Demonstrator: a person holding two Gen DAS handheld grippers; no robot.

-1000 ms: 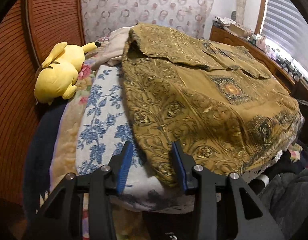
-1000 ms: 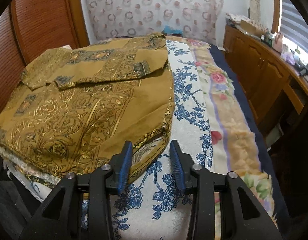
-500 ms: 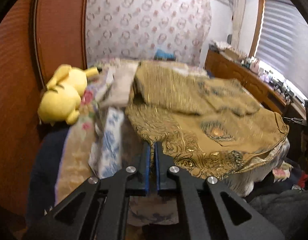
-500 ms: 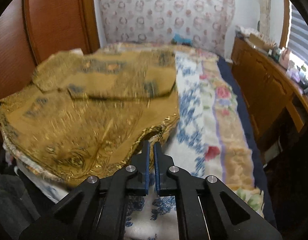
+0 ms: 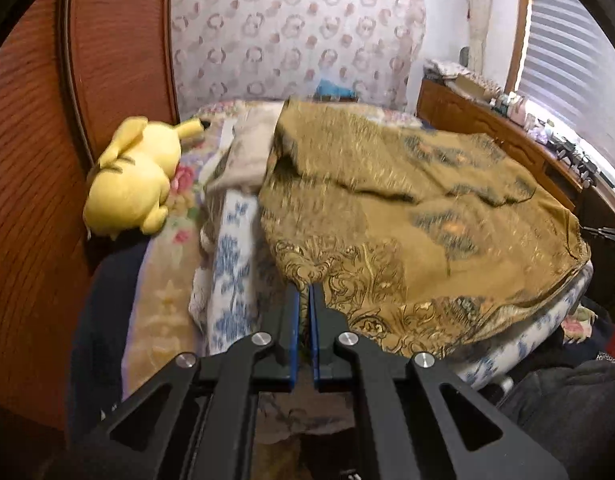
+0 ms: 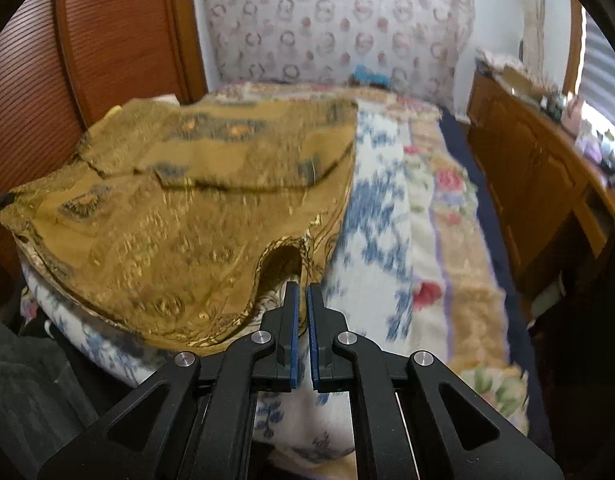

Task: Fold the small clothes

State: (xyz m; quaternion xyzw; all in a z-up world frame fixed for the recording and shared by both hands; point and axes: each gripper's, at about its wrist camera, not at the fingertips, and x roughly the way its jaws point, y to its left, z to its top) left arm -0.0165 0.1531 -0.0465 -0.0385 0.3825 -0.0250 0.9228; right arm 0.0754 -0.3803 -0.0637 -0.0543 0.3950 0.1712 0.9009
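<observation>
A gold-brown patterned garment [image 5: 407, 208] lies spread on the bed, its sleeves folded across its upper part. My left gripper [image 5: 305, 300] is shut on the garment's near left hem corner and holds it raised off the bedding. In the right wrist view the garment [image 6: 187, 208] fills the left half. My right gripper [image 6: 302, 292] is shut on its near right hem corner, which lifts into a small arch. The near hem hangs between the two grippers.
A blue-and-white floral blanket [image 6: 383, 216] covers the bed. A yellow plush toy [image 5: 135, 184] lies at the left by a wooden wardrobe [image 5: 35, 160]. A wooden dresser [image 6: 547, 168] runs along the right. Dark clothing [image 5: 567, 400] is piled below the bed's near edge.
Both grippers went from open over the hem corners to shut on them, then rose, lifting the near hem off the bed.
</observation>
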